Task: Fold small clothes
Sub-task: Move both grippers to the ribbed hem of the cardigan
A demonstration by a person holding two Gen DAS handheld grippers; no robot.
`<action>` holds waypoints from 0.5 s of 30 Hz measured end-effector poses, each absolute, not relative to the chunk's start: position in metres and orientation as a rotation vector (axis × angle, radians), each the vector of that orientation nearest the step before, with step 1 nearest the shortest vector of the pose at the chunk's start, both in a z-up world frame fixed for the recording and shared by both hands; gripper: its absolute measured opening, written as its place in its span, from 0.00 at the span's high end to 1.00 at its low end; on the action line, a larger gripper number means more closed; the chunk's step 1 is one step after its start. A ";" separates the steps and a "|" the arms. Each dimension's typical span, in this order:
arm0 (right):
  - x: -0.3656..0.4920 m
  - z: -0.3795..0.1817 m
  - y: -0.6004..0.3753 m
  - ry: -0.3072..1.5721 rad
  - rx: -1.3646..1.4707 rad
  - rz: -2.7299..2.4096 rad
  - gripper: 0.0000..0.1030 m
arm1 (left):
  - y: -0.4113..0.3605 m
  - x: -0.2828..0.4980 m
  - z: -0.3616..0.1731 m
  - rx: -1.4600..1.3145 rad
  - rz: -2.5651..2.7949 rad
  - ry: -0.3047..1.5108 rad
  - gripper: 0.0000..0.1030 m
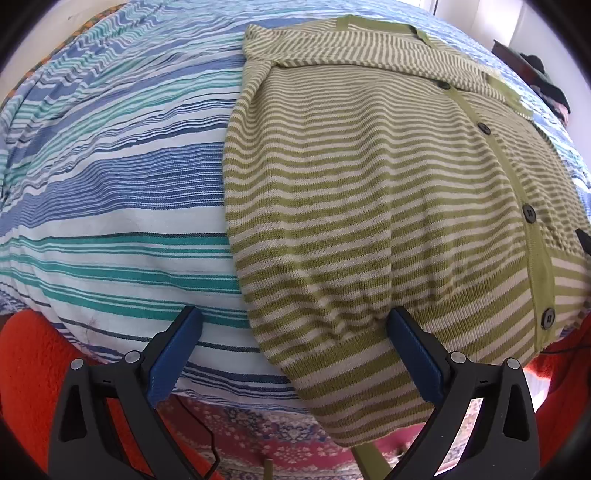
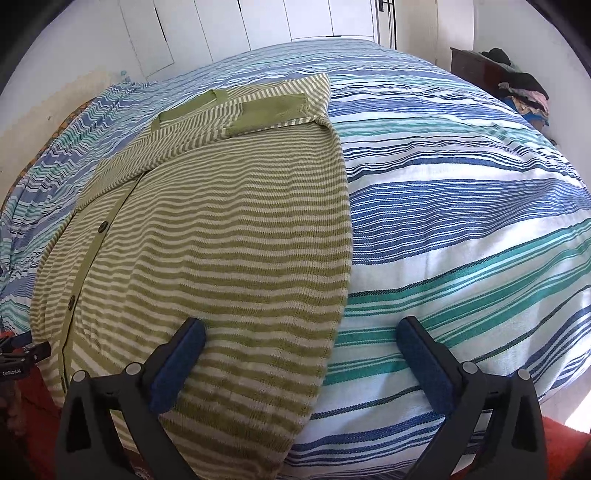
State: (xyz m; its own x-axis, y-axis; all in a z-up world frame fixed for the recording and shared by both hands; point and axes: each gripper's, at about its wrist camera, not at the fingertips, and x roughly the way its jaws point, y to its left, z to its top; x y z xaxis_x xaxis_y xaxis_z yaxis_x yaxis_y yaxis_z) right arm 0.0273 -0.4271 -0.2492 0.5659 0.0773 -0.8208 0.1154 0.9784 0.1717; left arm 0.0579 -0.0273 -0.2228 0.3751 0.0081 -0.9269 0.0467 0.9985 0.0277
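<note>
A green-and-cream striped cardigan (image 1: 369, 192) with dark buttons lies flat on a bed, its sleeves folded across the chest; its hem hangs over the bed's near edge. In the right wrist view the same cardigan (image 2: 221, 229) fills the left half. My left gripper (image 1: 295, 321) is open, its blue pads straddling the cardigan's left bottom corner without pressing it. My right gripper (image 2: 303, 328) is open too, spread over the cardigan's right bottom edge, pads apart from the cloth. The other gripper's tip (image 2: 26, 350) shows at the far left.
The bed wears a blue, teal and white striped cover (image 1: 110, 184) (image 2: 461, 221). Below the near edge lie a patterned red rug (image 1: 258, 432) and orange-red fabric (image 1: 29, 369). A dark stand with piled clothes (image 2: 517, 92) is at the far right; white cupboard doors (image 2: 221, 29) stand behind.
</note>
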 end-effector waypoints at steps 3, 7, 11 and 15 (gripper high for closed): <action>0.028 -0.249 -0.426 0.971 0.213 -0.026 0.00 | -0.027 0.056 -0.222 0.050 -0.027 1.184 0.02; 0.028 -0.249 -0.427 0.970 0.214 -0.027 0.00 | -0.027 0.056 -0.223 0.050 -0.027 1.184 0.02; 0.027 -0.249 -0.427 0.968 0.215 -0.025 0.00 | -0.026 0.056 -0.223 0.051 -0.027 1.184 0.02; 0.026 -0.248 -0.427 0.967 0.210 -0.022 0.00 | -0.026 0.056 -0.223 0.049 -0.026 1.182 0.02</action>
State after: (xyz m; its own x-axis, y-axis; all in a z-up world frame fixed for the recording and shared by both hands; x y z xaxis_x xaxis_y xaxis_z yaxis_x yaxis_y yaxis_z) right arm 0.0260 -0.4270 -0.2479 0.5690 0.0750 -0.8189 0.1125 0.9794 0.1678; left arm 0.0555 -0.0259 -0.2225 0.3788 0.0055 -0.9255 0.0460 0.9986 0.0248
